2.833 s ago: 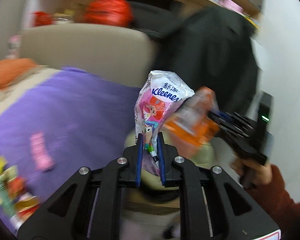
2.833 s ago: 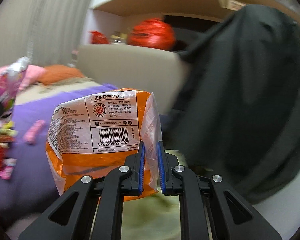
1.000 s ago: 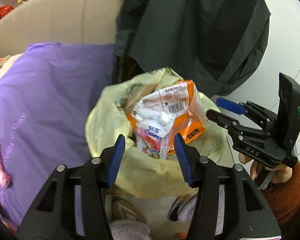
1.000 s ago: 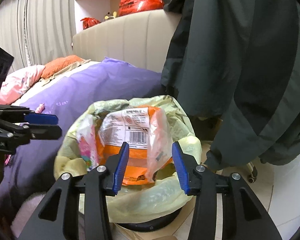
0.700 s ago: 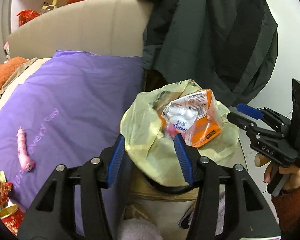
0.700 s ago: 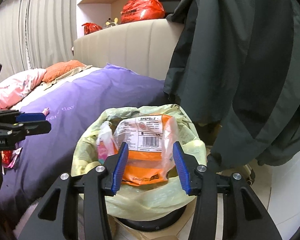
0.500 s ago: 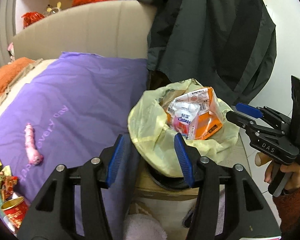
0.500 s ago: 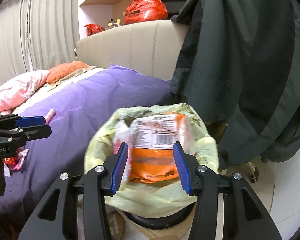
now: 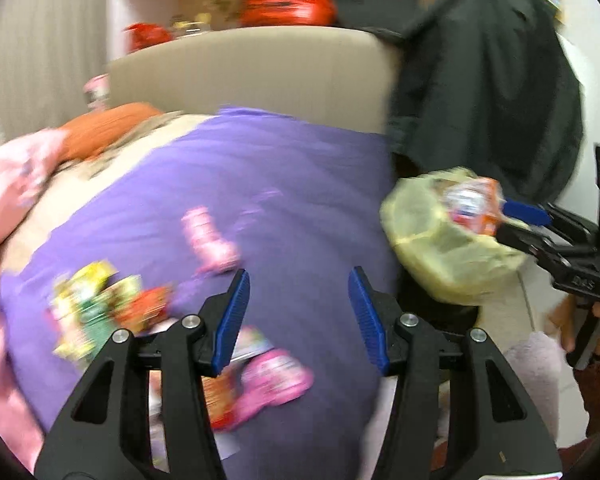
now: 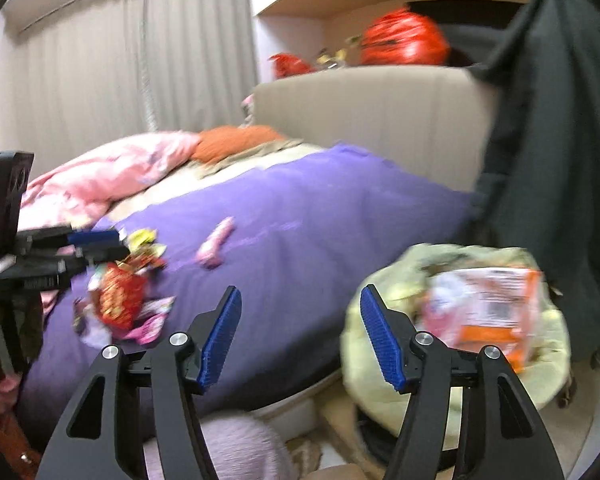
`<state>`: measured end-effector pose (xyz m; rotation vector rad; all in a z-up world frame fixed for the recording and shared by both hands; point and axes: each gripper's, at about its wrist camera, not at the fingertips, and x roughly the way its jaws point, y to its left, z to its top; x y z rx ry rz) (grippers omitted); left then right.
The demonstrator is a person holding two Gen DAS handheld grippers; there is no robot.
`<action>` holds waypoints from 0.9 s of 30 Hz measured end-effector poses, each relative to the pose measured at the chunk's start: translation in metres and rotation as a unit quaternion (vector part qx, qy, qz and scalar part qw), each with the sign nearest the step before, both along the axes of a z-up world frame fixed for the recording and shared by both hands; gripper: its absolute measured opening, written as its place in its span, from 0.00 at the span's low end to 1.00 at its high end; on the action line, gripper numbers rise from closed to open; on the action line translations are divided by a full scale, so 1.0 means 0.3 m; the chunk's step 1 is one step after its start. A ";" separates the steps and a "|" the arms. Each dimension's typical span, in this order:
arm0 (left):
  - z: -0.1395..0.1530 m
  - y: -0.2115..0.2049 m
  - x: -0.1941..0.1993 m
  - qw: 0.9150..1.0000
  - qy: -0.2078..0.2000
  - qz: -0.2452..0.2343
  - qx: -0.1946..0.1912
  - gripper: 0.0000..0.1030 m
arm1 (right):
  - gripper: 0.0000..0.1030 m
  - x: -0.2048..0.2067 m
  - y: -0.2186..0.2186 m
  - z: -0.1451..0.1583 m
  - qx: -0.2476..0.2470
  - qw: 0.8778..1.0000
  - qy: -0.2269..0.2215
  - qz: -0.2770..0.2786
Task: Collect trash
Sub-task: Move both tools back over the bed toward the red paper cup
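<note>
Beside the lined bin (image 10: 452, 344), wrappers (image 10: 120, 304) litter the purple duvet (image 10: 300, 240); left claw (image 9: 298, 316) gapes empty, right claw (image 10: 300, 336) has just been opening, empty. Best approach low and pinch one wrapper edge.

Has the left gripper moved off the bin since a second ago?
Yes. The left gripper, open and empty, has swung left: the lined bin now sits off to its right, and the purple bedspread lies ahead.

One lined trash bin (image 10: 452, 364), two packets in it (image 10: 488, 312), one loose pink wrapper (image 10: 216, 246), one dark coat (image 10: 560, 128)
</note>
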<state>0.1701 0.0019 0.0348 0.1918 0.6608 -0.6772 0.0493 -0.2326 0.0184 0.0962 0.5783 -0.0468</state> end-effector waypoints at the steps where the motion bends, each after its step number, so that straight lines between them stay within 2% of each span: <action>1: 0.000 0.050 0.008 1.000 0.002 0.017 -0.002 0.48 | 0.57 0.012 0.025 -0.004 -0.004 1.000 0.003 0.007; 5: 0.001 0.302 0.037 0.995 0.022 0.096 -0.034 0.49 | 0.57 0.044 0.159 -0.026 -0.025 0.999 0.006 0.033; 8: -0.029 0.488 0.017 0.985 0.038 0.148 -0.084 0.53 | 0.57 0.065 0.242 -0.054 -0.018 0.998 0.008 0.051; 10: -0.063 0.548 0.021 0.980 0.057 0.164 -0.101 0.57 | 0.57 0.081 0.292 -0.080 -0.013 0.998 0.018 0.064; 11: -0.084 0.559 0.026 0.978 0.073 0.163 -0.104 0.59 | 0.57 0.094 0.325 -0.102 -0.011 0.997 0.026 0.074; 14: -0.163 0.551 0.063 0.975 0.154 0.122 -0.106 0.61 | 0.57 0.118 0.401 -0.154 -0.016 0.995 0.043 0.084; 18: -0.224 0.512 0.056 0.978 0.159 0.114 -0.067 0.61 | 0.57 0.132 0.482 -0.217 -0.022 0.993 0.062 0.096; 20: -0.265 0.511 0.060 0.976 0.169 0.129 -0.056 0.61 | 0.57 0.136 0.502 -0.240 -0.020 0.992 0.069 0.100; 24: -0.335 0.550 0.046 0.959 0.200 0.183 -0.086 0.58 | 0.57 0.137 0.514 -0.246 0.013 0.992 0.061 0.113; 27: -0.339 0.566 0.033 0.957 0.213 0.171 -0.099 0.57 | 0.57 0.141 0.531 -0.243 0.028 0.990 0.044 0.134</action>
